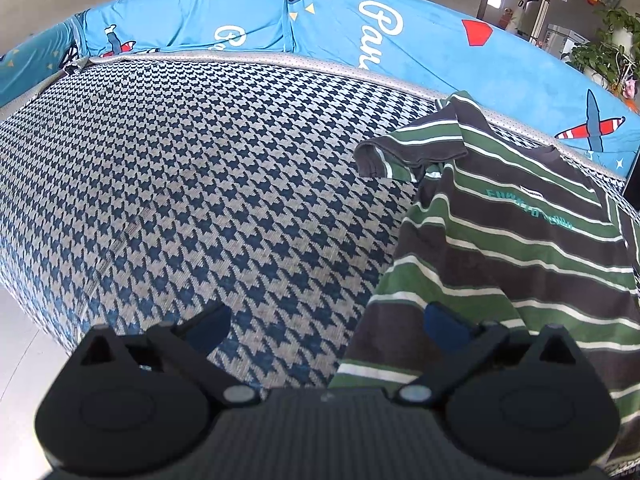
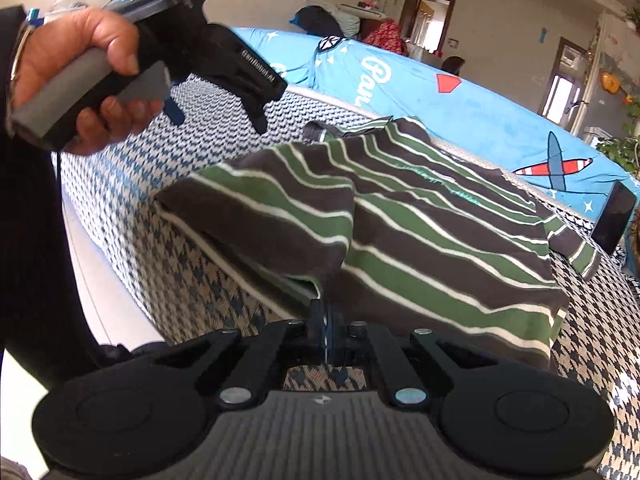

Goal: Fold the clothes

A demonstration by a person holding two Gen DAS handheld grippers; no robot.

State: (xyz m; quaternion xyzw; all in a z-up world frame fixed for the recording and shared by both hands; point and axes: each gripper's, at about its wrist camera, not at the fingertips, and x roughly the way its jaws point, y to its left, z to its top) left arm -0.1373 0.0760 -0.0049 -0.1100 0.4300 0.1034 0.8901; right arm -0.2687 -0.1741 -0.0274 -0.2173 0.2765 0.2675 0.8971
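The striped shirt (image 2: 420,232) (green, dark grey, white) lies near the right end of the houndstooth couch seat (image 1: 200,180), partly folded over. The right gripper (image 2: 328,328) has its jaws clamped on a lifted edge of the fabric. The left gripper (image 1: 326,320) hovers empty over the seat's front edge, jaws spread wide.
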